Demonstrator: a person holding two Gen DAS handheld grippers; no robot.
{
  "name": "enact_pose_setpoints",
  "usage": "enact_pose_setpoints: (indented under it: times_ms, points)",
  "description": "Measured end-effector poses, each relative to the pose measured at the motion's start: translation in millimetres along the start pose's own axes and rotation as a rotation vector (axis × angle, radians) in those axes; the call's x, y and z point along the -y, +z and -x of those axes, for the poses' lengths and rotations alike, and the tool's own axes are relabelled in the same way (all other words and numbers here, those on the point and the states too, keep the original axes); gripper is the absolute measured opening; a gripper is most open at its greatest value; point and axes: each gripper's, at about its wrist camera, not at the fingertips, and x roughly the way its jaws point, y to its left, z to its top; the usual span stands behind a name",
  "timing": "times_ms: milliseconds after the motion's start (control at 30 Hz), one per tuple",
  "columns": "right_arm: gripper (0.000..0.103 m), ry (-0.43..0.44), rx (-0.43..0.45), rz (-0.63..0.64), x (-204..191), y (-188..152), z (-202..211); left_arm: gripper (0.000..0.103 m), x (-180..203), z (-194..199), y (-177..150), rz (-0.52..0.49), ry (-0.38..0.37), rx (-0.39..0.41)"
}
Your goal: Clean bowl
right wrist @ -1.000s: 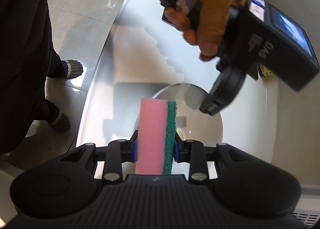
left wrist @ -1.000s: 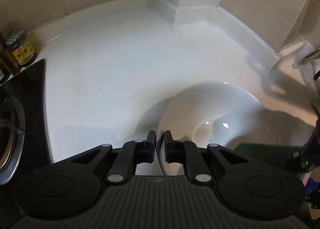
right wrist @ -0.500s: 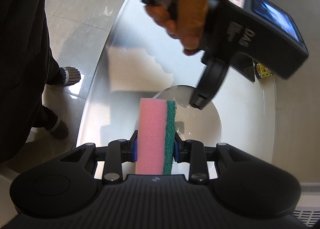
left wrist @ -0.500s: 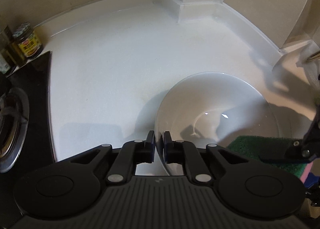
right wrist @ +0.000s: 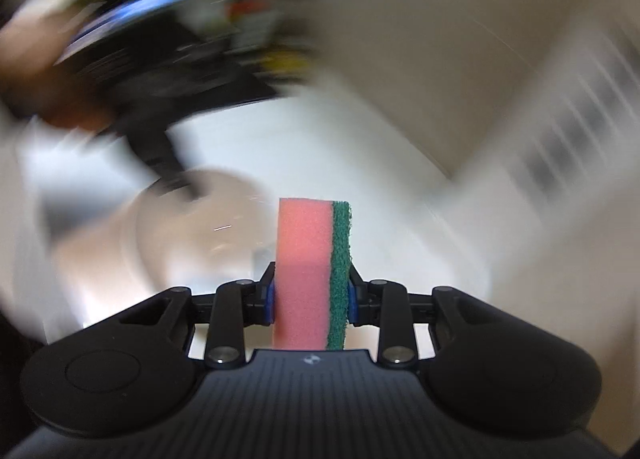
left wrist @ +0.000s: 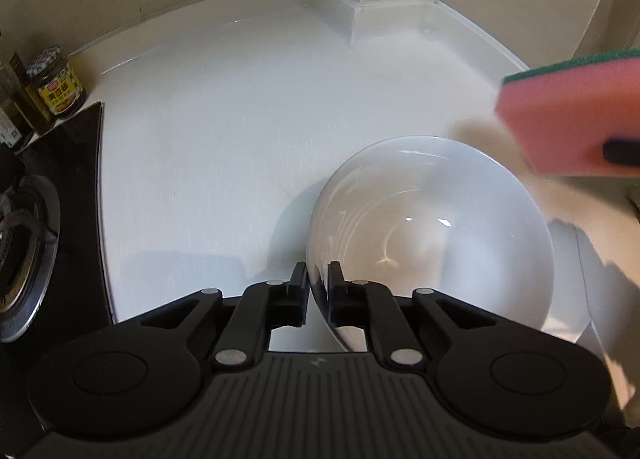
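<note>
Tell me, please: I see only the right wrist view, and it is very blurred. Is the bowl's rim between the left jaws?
Observer: Yes. In the left wrist view the rim of the white bowl sits between the jaws of the left gripper, which are opening a little.
Operator: Where is my sponge compared to the bowl?
Observer: The sponge shows past the bowl's far right rim, outside the bowl, with its pink face toward that camera.
Operator: What stands on the left of the counter?
Observer: A jar with a yellow label stands at the back left, beside the black stove.
</note>
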Motion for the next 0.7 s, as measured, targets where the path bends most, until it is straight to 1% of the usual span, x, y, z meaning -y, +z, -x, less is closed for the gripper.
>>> enact_pose_setpoints:
  times_ms: [67,100,200,333,467,500,600,700]
  points:
    - [0.027,0.001,-0.004,-0.207,15.0,-16.8,-0.4,0.010,3.1,1.9,-4.5,-0.016,0.005,0.006]
    - [0.027,0.017,-0.010,-0.339,22.2,-26.8,-2.0,0.010,4.4,2.4,-5.3,-0.022,0.008,0.009]
    - [0.027,0.076,-0.005,-0.571,29.4,-45.9,-5.6,0.011,9.3,2.9,-8.1,-0.055,0.024,0.026]
    - [0.027,0.045,-0.002,-0.704,20.4,-54.6,-6.5,0.011,10.9,2.0,-4.8,-0.052,0.027,0.022]
    - [0.027,0.008,-0.004,-0.815,3.1,-62.9,-15.7,0.011,14.3,-0.2,-4.9,-0.106,0.024,0.039]
    - [0.027,-0.020,-0.006,-0.838,-2.8,-65.1,-18.4,0.012,15.2,0.2,-5.9,-0.121,0.022,0.043]
    - [0.027,-0.072,0.002,-0.862,-13.6,-69.3,-23.2,0.013,14.2,1.1,-10.3,-0.160,0.018,0.053]
    - [0.027,-0.119,0.001,-0.835,-21.9,-64.2,-23.5,0.014,14.5,1.9,-13.6,-0.189,0.017,0.066]
